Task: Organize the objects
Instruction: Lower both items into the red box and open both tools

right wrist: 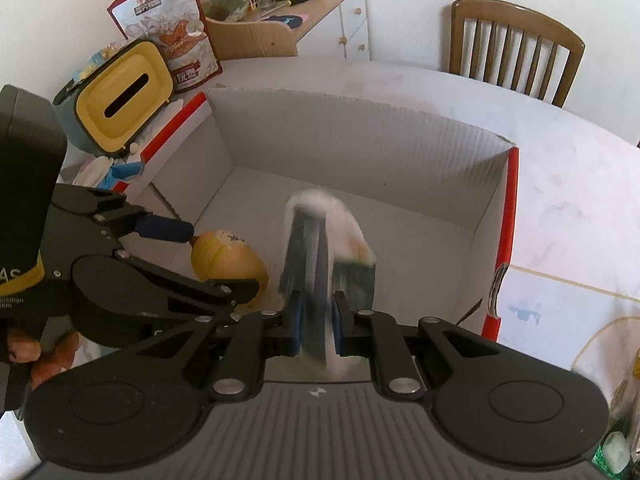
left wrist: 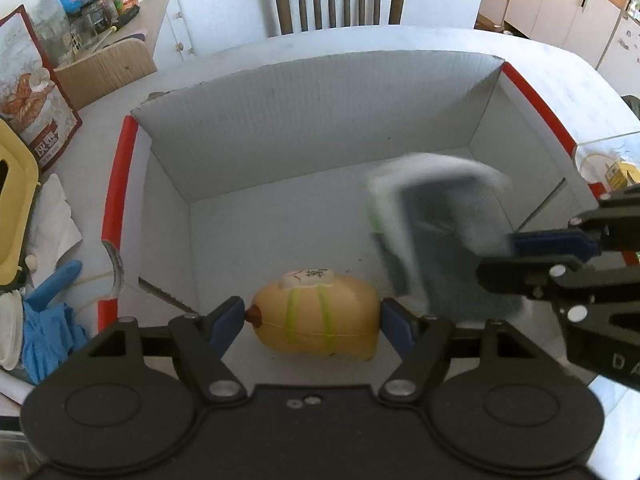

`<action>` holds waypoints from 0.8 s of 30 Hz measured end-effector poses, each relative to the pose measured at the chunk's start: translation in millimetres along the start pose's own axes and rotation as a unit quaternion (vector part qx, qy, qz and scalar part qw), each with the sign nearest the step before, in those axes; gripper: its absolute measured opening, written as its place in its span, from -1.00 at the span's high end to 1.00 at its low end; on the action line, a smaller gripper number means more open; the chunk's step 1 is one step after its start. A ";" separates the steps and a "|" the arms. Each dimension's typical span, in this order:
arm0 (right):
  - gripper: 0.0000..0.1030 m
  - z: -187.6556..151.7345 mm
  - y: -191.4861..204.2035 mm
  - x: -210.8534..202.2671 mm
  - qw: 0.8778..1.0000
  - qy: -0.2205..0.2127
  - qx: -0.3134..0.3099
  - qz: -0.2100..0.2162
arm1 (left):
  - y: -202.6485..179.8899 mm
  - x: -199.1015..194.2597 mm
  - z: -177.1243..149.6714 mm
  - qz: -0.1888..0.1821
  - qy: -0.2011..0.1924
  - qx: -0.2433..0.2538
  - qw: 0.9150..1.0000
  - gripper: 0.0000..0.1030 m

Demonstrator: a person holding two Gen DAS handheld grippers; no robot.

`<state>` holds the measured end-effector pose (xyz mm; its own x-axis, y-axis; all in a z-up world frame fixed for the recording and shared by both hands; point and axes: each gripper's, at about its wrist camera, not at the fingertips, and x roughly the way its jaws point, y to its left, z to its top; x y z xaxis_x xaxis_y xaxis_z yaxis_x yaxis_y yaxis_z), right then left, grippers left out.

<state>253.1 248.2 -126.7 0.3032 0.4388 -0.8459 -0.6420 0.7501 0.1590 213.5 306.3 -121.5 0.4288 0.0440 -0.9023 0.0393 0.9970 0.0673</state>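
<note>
Left wrist: left gripper (left wrist: 312, 316) clamped on toy (left wrist: 316, 312), lower centre, over box (left wrist: 320, 120). Right gripper (right wrist: 316, 330) clamped on blurred pack (right wrist: 320, 248). Neither released; box floor bare.

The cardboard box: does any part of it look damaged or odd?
Yes. The cardboard box has a torn, ragged rim at its near left corner, where the red edge strip ends and peels. Its far rim also looks uneven. The inside looks intact.

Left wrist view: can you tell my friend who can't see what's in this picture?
The left gripper holds a tan squishy toy over a white cardboard box. Beside it, the right gripper holds a blurry grey and white thing.
</note>
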 end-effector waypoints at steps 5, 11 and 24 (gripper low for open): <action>0.72 -3.7 -1.5 -3.9 1.000 -0.002 0.005 0.001 | -4.0 -4.6 -6.0 -0.004 -0.006 0.006 1.000 -0.53; 0.72 -7.7 -4.4 -18.2 1.000 -0.016 0.014 0.005 | -5.7 -16.5 -8.8 -0.005 -0.023 0.010 1.000 -0.61; 0.62 -20.4 -8.4 -65.6 0.998 -0.064 0.019 0.008 | -1.1 -52.0 -5.1 0.003 -0.083 -0.033 0.996 -0.71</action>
<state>224.2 203.0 -82.9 0.3829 0.5081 -0.7715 -0.6211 0.7598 0.1921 186.6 303.2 -76.9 0.5729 0.0447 -0.8184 -0.0214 0.9990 0.0395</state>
